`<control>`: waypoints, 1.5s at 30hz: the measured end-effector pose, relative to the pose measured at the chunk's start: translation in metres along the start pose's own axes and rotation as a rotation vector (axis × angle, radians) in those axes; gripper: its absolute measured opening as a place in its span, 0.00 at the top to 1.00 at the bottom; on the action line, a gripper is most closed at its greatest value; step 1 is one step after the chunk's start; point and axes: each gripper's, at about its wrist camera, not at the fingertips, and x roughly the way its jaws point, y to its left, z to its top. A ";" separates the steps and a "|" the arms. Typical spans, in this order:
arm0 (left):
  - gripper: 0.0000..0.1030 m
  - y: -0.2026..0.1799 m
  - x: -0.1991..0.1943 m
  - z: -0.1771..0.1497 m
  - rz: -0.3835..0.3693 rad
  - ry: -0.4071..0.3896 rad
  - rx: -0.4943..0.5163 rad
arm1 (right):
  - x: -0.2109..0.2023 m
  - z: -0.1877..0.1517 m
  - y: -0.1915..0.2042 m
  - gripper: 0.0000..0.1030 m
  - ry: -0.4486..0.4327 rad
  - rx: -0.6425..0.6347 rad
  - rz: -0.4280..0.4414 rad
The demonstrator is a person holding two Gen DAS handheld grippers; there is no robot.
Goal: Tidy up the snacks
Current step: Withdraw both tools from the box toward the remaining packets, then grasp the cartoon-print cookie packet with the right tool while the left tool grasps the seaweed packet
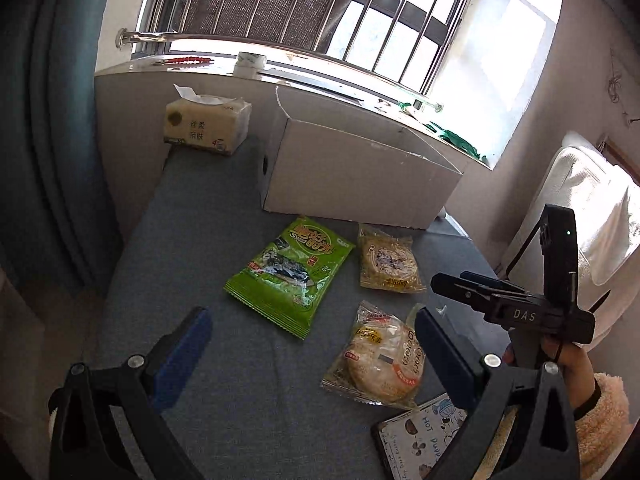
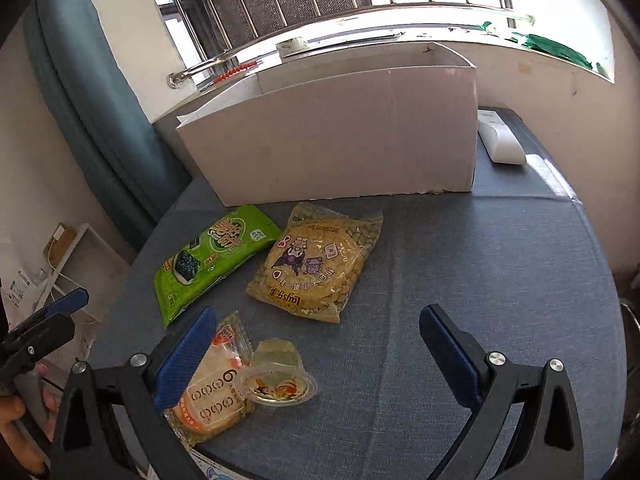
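Four snacks loose on the grey-blue tabletop (image 2: 460, 280) in front of the white cardboard box (image 2: 340, 136): green seaweed bag (image 2: 208, 260) and yellow cartoon-print packet (image 2: 316, 264) nearest the box, round pastry packet (image 2: 212, 392) and clear jelly cup (image 2: 276, 376) closer in, none yet boxed. Left gripper (image 1: 312, 356) and right gripper (image 2: 316, 356) both hovering above the table with fingers spread wide, pinching nothing, so apparently the very start: choosing a first item. Next move likely calling for a descent of the right gripper over the jelly cup or pastry packet just beside its left finger, a gentle squeeze to avoid crushing, then a lift over the box's near wall.
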 end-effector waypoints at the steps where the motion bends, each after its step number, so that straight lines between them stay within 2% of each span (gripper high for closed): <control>1: 0.00 0.001 0.001 -0.001 -0.003 0.006 0.001 | 0.010 0.006 0.003 0.00 0.017 -0.007 -0.008; 5: 0.00 0.007 0.003 -0.005 0.007 0.014 0.003 | 0.043 0.022 0.015 0.00 0.081 -0.041 -0.013; 10: 0.00 0.016 0.007 -0.010 0.023 0.031 -0.012 | 0.075 0.025 0.031 0.00 0.160 -0.129 -0.113; 13: 0.00 0.019 0.010 -0.013 0.037 0.039 -0.009 | 0.080 0.024 0.039 0.00 0.170 -0.177 -0.157; 14: 0.00 0.021 0.011 -0.013 0.035 0.043 -0.011 | 0.080 0.024 0.039 0.03 0.168 -0.184 -0.159; 15: 0.00 0.022 0.012 -0.013 0.034 0.048 -0.012 | 0.078 0.024 0.041 0.18 0.154 -0.197 -0.176; 16: 0.00 0.022 0.013 -0.013 0.036 0.049 -0.012 | 0.075 0.025 0.041 0.23 0.137 -0.197 -0.185; 23: 0.00 0.022 0.025 -0.006 0.033 0.078 0.026 | 0.048 0.024 0.015 0.24 0.084 -0.097 -0.104; 29: 0.00 0.006 0.063 0.018 0.050 0.132 0.179 | -0.007 0.011 -0.015 0.24 0.011 0.035 -0.018; 32: 0.00 0.000 0.094 0.027 0.072 0.185 0.269 | -0.032 0.006 -0.027 0.24 -0.033 0.064 -0.035; 36: 0.00 -0.002 0.133 0.035 0.051 0.271 0.329 | -0.053 -0.007 -0.041 0.24 -0.052 0.102 -0.015; 41: 0.01 -0.005 0.150 0.043 0.048 0.285 0.413 | -0.055 -0.020 -0.056 0.24 -0.044 0.136 -0.008; 42: 0.03 -0.004 0.151 0.045 0.047 0.274 0.414 | -0.050 -0.019 -0.053 0.24 -0.043 0.143 -0.014; 43: 0.11 -0.004 0.150 0.046 0.045 0.265 0.417 | -0.043 -0.016 -0.050 0.24 -0.039 0.148 -0.014; 44: 0.23 -0.004 0.146 0.047 0.038 0.252 0.423 | -0.040 -0.016 -0.051 0.24 -0.034 0.152 -0.010; 45: 0.41 -0.007 0.142 0.049 0.037 0.242 0.420 | -0.038 -0.017 -0.050 0.24 -0.033 0.157 -0.009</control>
